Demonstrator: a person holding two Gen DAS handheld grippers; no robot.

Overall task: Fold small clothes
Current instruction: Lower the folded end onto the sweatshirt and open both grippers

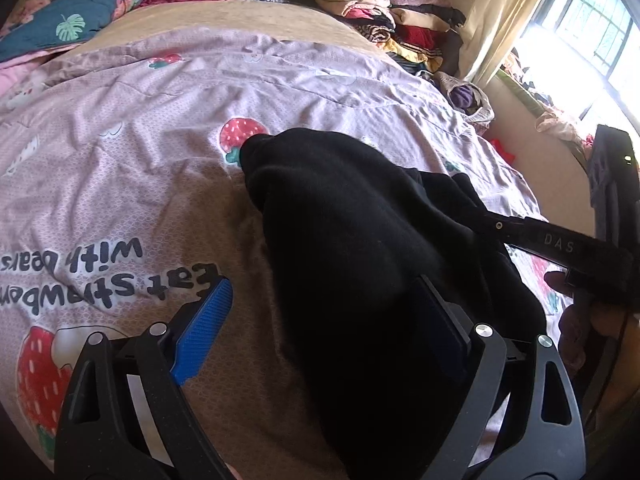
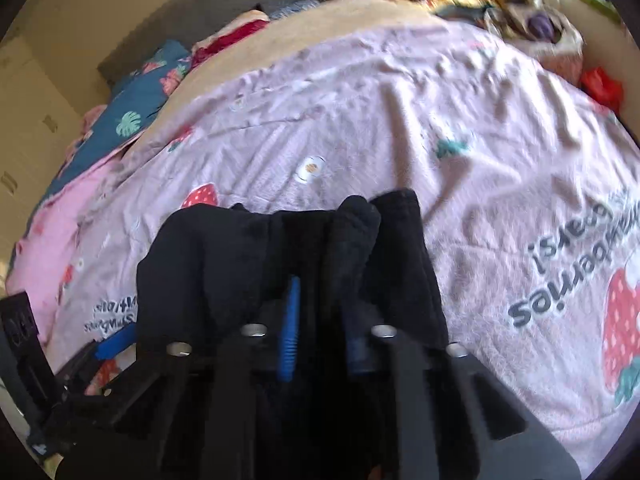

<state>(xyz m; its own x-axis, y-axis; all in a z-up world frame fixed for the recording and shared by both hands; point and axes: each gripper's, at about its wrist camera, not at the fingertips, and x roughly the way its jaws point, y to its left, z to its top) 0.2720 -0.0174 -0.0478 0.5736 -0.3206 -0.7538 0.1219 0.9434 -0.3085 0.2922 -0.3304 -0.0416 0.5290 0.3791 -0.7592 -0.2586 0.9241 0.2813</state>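
Observation:
A black garment [image 1: 340, 208] hangs bunched above the pink strawberry-print bedspread [image 1: 140, 140]. My left gripper [image 1: 322, 282] stands open: its left blue pad is clear of the cloth, and the garment drapes over its right finger. My right gripper [image 1: 488, 220] comes in from the right, held by a hand [image 1: 560, 280], and pinches the garment's upper edge. In the right wrist view the right gripper [image 2: 324, 292] has its blue pads close together, with folds of the black garment [image 2: 240, 248] pressed between and heaped over them. One blue pad of the left gripper's fingers [image 2: 116, 340] shows at the lower left.
A tall pile of folded clothes [image 1: 384, 12] sits at the bed's far right corner. A blue floral pillow [image 1: 80, 12] lies at the far left. A cloth bag [image 1: 468, 100] and a red item [image 1: 504, 152] lie off the right edge, below a curtained window [image 1: 592, 20].

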